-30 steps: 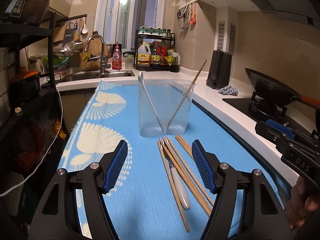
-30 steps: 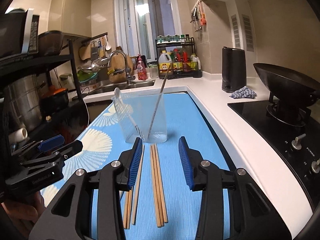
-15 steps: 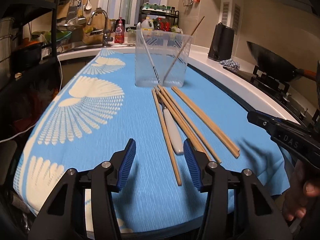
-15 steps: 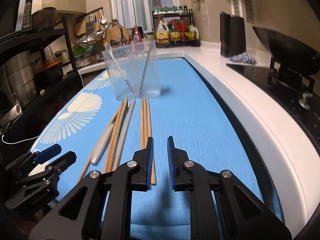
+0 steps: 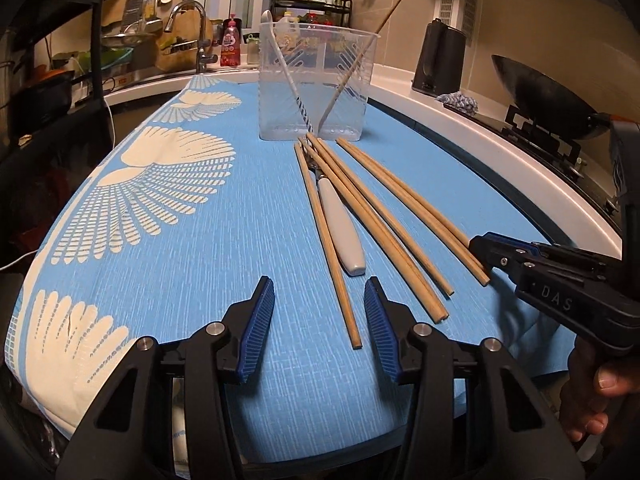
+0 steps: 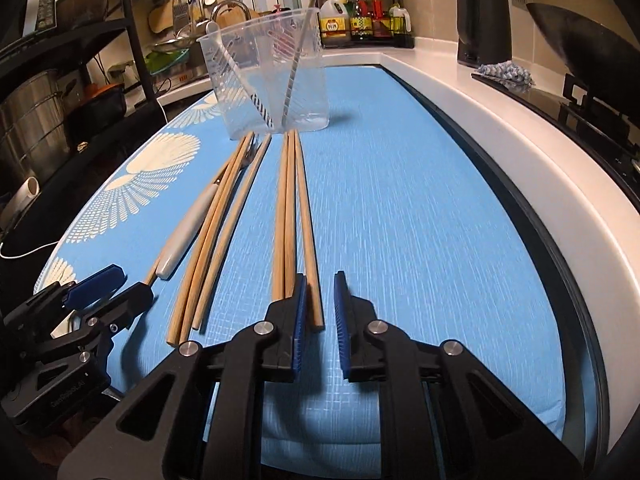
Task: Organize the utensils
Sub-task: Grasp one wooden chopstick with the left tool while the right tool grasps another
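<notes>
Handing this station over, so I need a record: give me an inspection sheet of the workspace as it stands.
Surface: blue patterned cloth, flat.
Job's things: loose chopsticks and a white-handled fork lie before the clear container, which holds a spoon and one chopstick.
Clutter: crumpled rag on the counter.
Grippers: left gripper open, right gripper narrow but not gripping. Both have just been closing, each with a chopstick end between the jaws.
Cables: white cable at the left.
Surroundings: tap, kettle, wok.

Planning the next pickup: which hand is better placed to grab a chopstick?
Probably the right: the right gripper already has the rightmost chopstick between its fingers, pads not yet pressing. The left gripper brackets a chopstick more loosely.
</notes>
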`<action>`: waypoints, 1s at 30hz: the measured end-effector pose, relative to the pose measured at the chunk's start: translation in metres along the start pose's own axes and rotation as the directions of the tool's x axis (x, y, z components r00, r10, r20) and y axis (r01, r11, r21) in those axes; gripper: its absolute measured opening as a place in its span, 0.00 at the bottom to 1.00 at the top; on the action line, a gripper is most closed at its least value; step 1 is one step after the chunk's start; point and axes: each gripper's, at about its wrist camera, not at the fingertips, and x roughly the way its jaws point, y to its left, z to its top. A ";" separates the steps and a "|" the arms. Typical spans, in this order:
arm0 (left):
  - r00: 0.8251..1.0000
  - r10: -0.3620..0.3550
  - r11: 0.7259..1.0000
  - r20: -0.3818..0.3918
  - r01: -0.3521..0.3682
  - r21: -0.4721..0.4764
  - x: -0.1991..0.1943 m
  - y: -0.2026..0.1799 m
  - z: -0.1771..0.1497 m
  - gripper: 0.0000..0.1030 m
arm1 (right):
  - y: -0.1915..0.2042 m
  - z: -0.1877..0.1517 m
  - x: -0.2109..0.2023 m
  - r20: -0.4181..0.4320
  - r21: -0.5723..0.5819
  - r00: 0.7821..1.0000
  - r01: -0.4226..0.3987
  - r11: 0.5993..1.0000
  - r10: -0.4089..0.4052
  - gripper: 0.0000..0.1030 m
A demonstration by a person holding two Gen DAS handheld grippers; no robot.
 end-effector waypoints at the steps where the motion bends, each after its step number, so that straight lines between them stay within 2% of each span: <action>1: 1.000 0.007 1.000 0.001 -0.007 0.011 0.001 -0.001 0.000 0.46 | 0.002 0.000 0.000 0.001 -0.008 1.000 0.005 1.000 -0.005 0.12; 4: 1.000 0.027 0.999 0.005 -0.027 0.036 0.001 -0.005 -0.001 0.45 | 0.005 -0.001 -0.001 0.005 -0.026 1.000 0.017 1.000 -0.017 0.13; 7: 0.998 0.064 0.996 0.012 -0.065 0.056 0.001 -0.005 -0.001 0.30 | 0.004 -0.002 -0.001 0.008 -0.028 1.000 0.017 0.999 -0.017 0.13; 9: 0.997 0.070 0.996 0.014 -0.071 0.055 0.000 -0.002 -0.001 0.21 | 0.003 -0.002 -0.001 0.010 -0.030 1.000 0.024 0.999 -0.024 0.10; 11: 0.997 0.078 0.995 0.013 -0.079 0.054 -0.001 0.000 0.000 0.06 | 0.003 -0.002 -0.002 0.011 -0.023 1.000 0.024 0.999 -0.024 0.07; 15: 0.994 0.103 0.994 0.019 -0.104 0.023 -0.002 0.012 0.002 0.05 | 0.000 -0.002 -0.003 0.014 -0.012 0.999 0.033 0.999 -0.033 0.07; 19: 0.989 0.145 0.988 0.029 -0.143 -0.049 -0.006 0.036 0.002 0.05 | -0.006 -0.004 -0.005 0.020 0.004 0.998 0.064 0.998 -0.064 0.07; 22: 0.992 0.124 0.988 0.028 -0.121 -0.093 -0.006 0.049 0.000 0.05 | -0.007 -0.005 -0.007 0.023 0.008 0.997 0.071 0.997 -0.071 0.07; 30: 0.991 0.126 0.989 0.054 -0.121 -0.079 -0.003 0.046 -0.001 0.06 | -0.006 -0.006 -0.007 0.028 -0.001 0.997 0.070 0.998 -0.070 0.08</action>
